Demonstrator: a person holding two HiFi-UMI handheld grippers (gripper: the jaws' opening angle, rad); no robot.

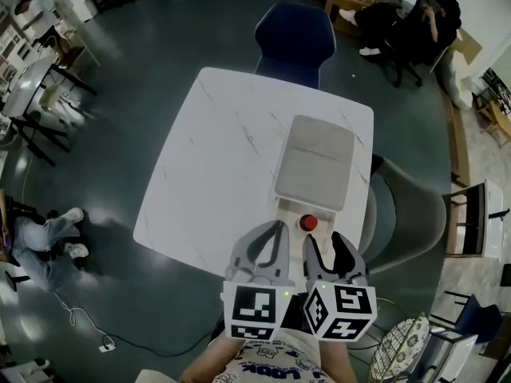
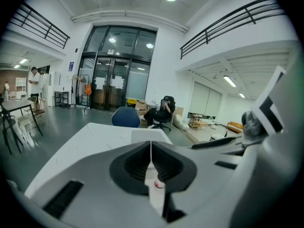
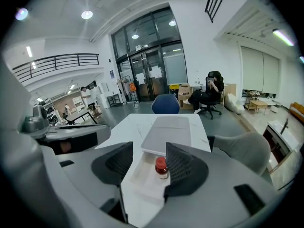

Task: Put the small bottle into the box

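- The left gripper (image 1: 276,228) is held over the near edge of a white marble table (image 1: 215,174). Its two fingers are pressed together with nothing between them.
- The right gripper (image 1: 325,239) is just beside it. Its fingers are spread apart and grip nothing.
- A shallow white box (image 1: 289,211) lies open by the table's near right corner, just beyond the fingertips.
- The small bottle (image 1: 307,223), with a red cap, stands upright inside the box at its right side. It is clear of both grippers.
- A flat grey lid (image 1: 314,163) lies along the table's right edge and meets the far end of the box.
- A grey chair (image 1: 411,214) stands at the right edge and a blue chair (image 1: 294,42) at the far edge.
- Farther off, a person (image 1: 399,18) sits in a dark chair.
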